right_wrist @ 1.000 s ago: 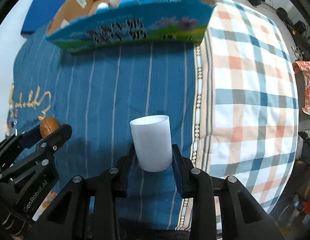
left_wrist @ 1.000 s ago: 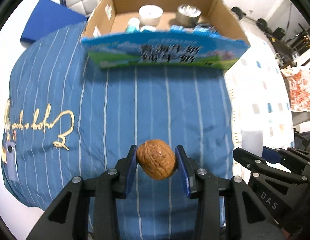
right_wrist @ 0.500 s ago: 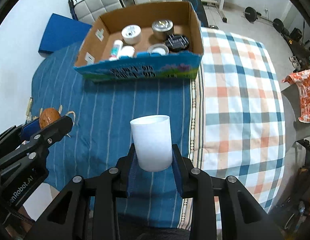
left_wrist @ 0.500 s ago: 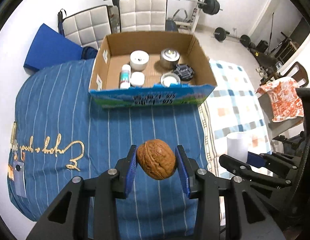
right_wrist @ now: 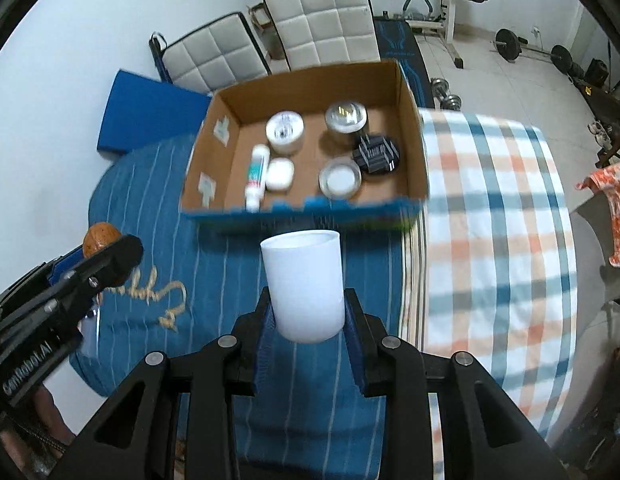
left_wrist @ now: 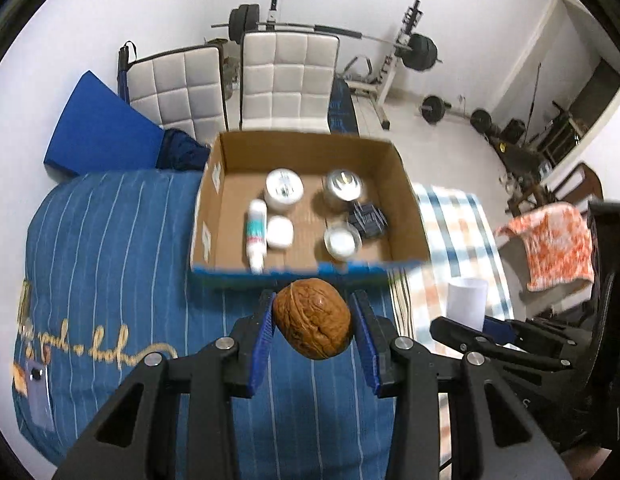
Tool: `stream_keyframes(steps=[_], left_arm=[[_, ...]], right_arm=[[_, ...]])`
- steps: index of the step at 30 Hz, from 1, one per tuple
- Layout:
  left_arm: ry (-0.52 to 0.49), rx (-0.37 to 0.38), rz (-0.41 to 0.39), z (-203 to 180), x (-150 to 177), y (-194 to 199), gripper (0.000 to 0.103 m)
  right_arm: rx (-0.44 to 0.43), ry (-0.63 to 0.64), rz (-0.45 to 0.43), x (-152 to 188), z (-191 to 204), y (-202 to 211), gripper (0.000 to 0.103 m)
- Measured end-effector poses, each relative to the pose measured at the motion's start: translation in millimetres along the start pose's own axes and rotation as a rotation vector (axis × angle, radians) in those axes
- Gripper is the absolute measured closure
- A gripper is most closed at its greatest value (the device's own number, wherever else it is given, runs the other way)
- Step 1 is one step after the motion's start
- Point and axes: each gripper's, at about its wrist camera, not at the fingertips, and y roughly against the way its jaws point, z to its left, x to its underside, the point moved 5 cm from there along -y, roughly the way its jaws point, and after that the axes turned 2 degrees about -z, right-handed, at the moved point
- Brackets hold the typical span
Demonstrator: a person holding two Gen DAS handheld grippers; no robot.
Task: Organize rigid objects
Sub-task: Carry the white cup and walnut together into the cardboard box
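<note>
My left gripper (left_wrist: pixel 312 322) is shut on a brown walnut (left_wrist: pixel 312 323) and holds it high above the blue striped bedcover, just short of the cardboard box (left_wrist: pixel 406 184). My right gripper (right_wrist: pixel 306 312) is shut on a white cup (right_wrist: pixel 304 282), upright, also in the air before the box (right_wrist: pixel 410 128). The walnut (right_wrist: pixel 100 236) and the left gripper show at the left of the right wrist view; the cup (left_wrist: pixel 467 304) shows at the right of the left wrist view. The box holds a white tube (left_wrist: pixel 256 236), round tins and jars (left_wrist: pixel 342 186), and a black piece (left_wrist: pixel 368 220).
The box sits on a bed with a blue striped cover (left_wrist: pixel 110 264) on the left and a checked cover (right_wrist: pixel 494 216) on the right. Two white padded chairs (left_wrist: pixel 288 80) and a blue mat (left_wrist: pixel 98 132) stand behind. Weight equipment (left_wrist: pixel 418 50) lines the far wall.
Both grippers have risen and moved toward the box with their loads; the box interior is seen more from above. Both grips are unchanged.
</note>
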Motion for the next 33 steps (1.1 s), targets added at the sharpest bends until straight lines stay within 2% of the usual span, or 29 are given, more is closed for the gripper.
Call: stream_keyframes(steps=[4, 7, 12, 15, 19, 23, 33], left_arm=[[0.008, -0.007, 0.006, 22.2, -44.8, -31.2, 0.068], [0.006, -0.021, 0.043, 39.7, -77.4, -67.4, 0.068], [0.029, -0.021, 0.158, 63.4, -119.3, -144.9, 0.068], [0.047, -0.041, 0.246, 76.6, -134.8, -197.3, 0.068], [0.091, -0.047, 0.350, 91.9, -140.3, -251.9, 0.068], [0.091, -0.076, 0.424, 97.9, -137.0, -285.9, 0.068], [0.052, -0.138, 0.492, 105.5, -125.1, -319.7, 0.067]], right_arm=[[-0.014, 0.002, -0.008, -54.4, 3.5, -20.5, 0.068], [-0.012, 0.009, 0.002, -92.4, 7.0, -44.0, 0.068], [-0.019, -0.011, 0.065, -140.7, 9.8, -104.4, 0.068], [0.012, 0.003, 0.130, -160.2, 9.7, -154.3, 0.068], [0.062, 0.018, 0.194, -173.0, 5.3, -206.7, 0.068], [0.075, -0.002, 0.246, -182.1, -1.6, -241.5, 0.068], [0.095, 0.023, 0.329, -181.2, -2.5, -295.2, 0.068]])
